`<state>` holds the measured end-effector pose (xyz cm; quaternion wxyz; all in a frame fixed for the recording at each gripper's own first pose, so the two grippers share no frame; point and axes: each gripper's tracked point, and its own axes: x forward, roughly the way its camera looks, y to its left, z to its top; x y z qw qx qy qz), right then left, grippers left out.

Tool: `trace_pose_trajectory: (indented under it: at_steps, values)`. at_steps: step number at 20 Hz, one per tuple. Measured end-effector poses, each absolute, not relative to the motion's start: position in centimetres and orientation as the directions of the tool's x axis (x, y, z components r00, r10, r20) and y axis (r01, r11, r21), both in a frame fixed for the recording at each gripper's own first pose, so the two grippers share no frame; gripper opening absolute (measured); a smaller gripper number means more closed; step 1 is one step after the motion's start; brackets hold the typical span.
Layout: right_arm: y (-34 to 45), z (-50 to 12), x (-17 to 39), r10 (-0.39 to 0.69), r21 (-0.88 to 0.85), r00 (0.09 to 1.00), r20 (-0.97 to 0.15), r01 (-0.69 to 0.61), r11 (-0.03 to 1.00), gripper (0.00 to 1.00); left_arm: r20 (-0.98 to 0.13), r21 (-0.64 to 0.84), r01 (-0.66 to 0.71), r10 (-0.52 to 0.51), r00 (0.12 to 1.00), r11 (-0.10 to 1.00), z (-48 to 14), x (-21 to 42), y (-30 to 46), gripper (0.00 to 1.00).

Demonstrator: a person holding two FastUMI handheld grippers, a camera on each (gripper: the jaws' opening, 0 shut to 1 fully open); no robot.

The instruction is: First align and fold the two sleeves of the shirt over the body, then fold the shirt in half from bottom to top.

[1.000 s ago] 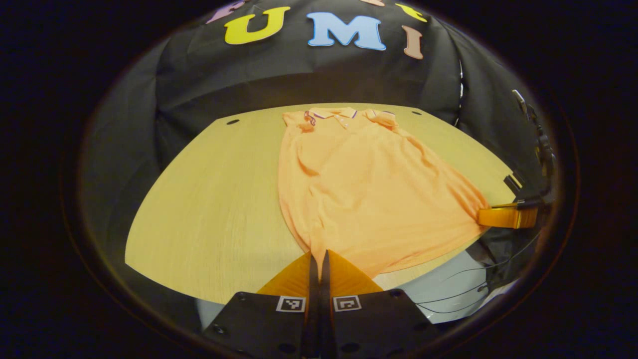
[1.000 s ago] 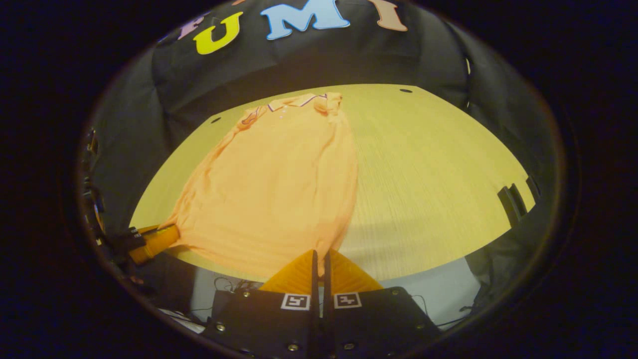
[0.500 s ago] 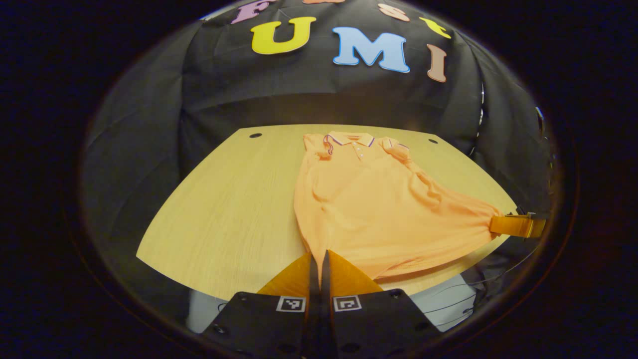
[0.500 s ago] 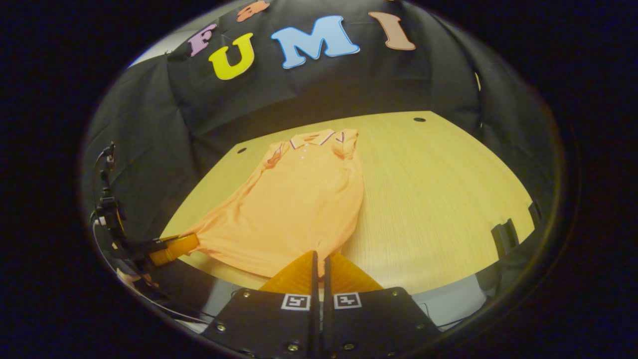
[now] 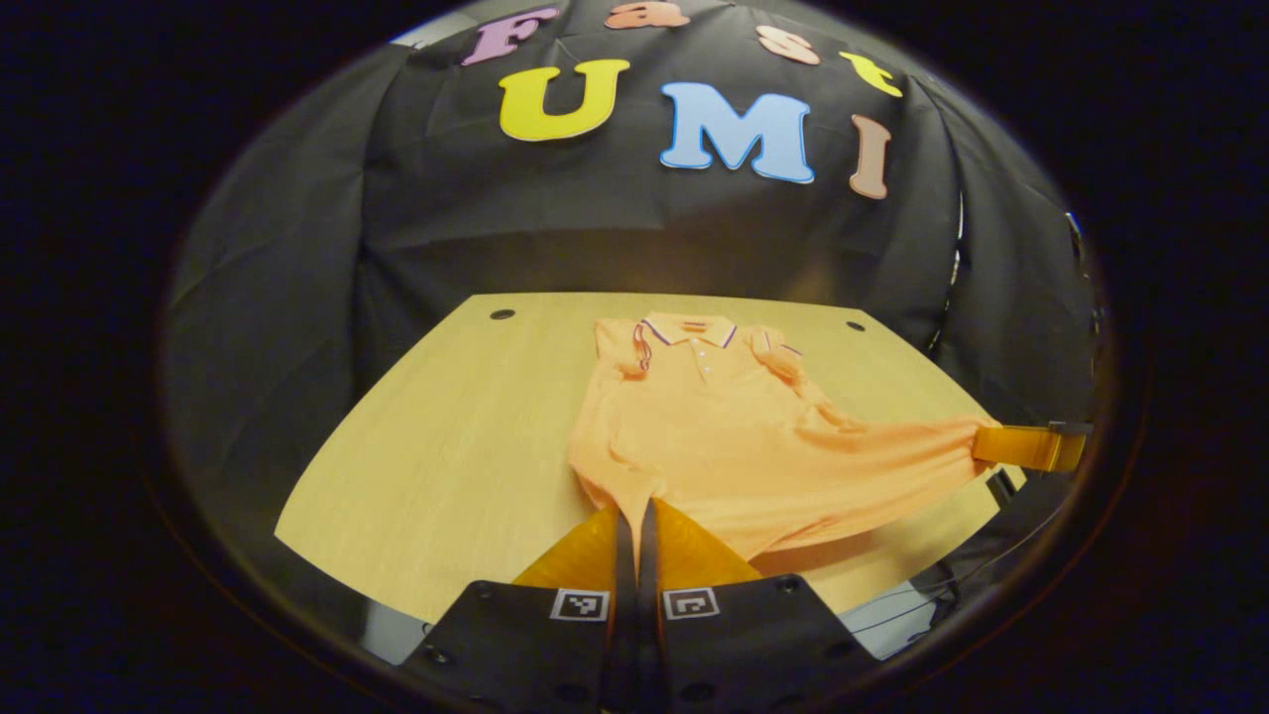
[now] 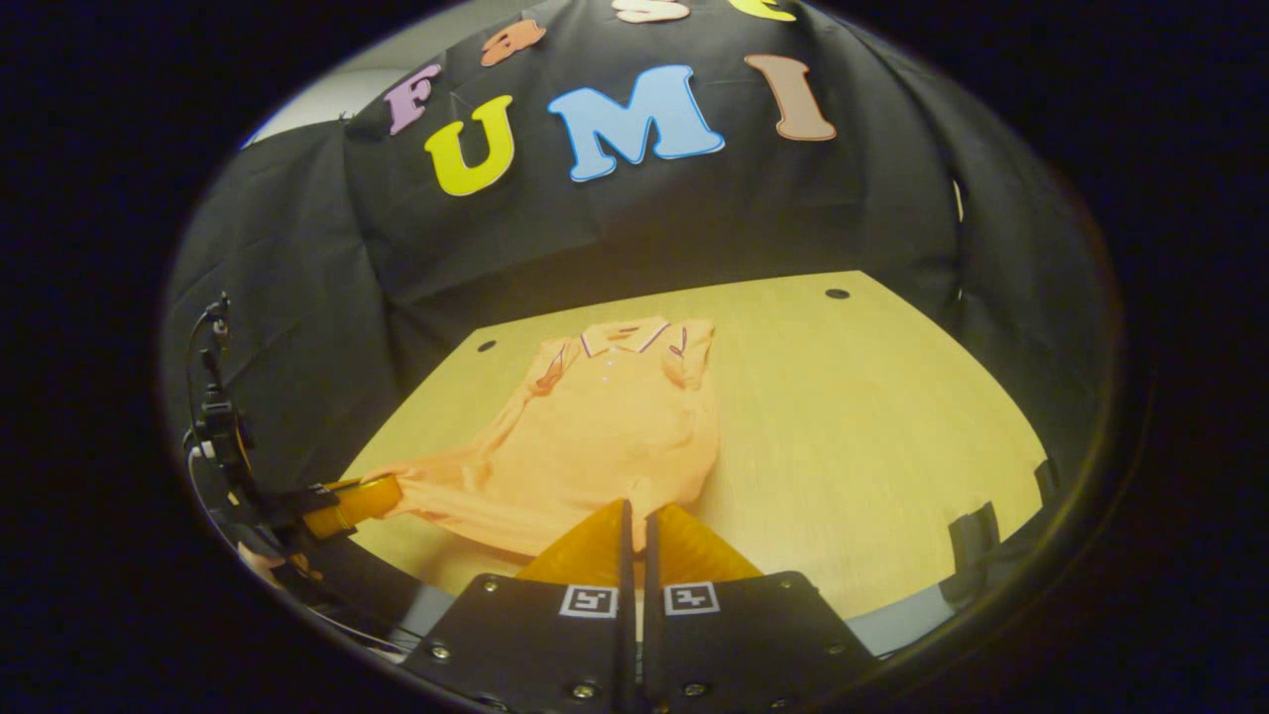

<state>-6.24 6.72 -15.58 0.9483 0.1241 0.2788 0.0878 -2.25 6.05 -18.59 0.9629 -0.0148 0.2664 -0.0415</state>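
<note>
Ahead of the left gripper point(image 5: 635, 516) lies one wooden table point(image 5: 436, 436), with two small dark holes point(image 5: 502, 314) near its far corners, and beyond it the black cloth wall point(image 5: 555, 218). One orange polo shirt point(image 5: 724, 436) lies on the table, its collar point(image 5: 691, 330) at the far end and both sleeves folded in. Nothing stands between either gripper and the shirt.

The left gripper's fingers are pressed together on the shirt's bottom corner nearest it. Off to its right the right gripper point(image 5: 1026, 446) pinches the other bottom corner, the hem stretched between the two. In the right gripper view its own fingers point(image 6: 595, 540) are likewise clamped on cloth, with the left gripper far to its left.

Compared with a second ago, the hem has lifted off the table and come toward the collar — the shirt looks shorter.
</note>
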Motion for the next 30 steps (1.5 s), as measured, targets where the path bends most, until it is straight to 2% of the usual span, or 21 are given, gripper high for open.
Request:
trace_pose_trajectory:
  at_steps: [10, 17, 30]
  values:
    - [6.7, -11.0, 1.7, 0.186, 0.216, 0.880, -0.438, -0.098, 0.971, 0.03, -0.417, -0.054, 0.125, -0.136, 0.899, 0.991, -13.0, 7.2, 5.6, 0.07]
    - [8.0, -9.2, 7.2, 0.167, 0.184, 0.904, -0.394, -0.100, 0.978, 0.03, -0.402, -0.070, 0.130, -0.147, 0.904, 0.989, -11.8, 13.8, 6.6, 0.07]
    - [8.6, -8.8, 17.9, 0.028, 0.161, 0.903, -0.428, 0.046, 0.986, 0.03, -0.369, -0.087, 0.251, -0.266, 0.891, 0.964, -11.3, 27.3, 7.1, 0.07]
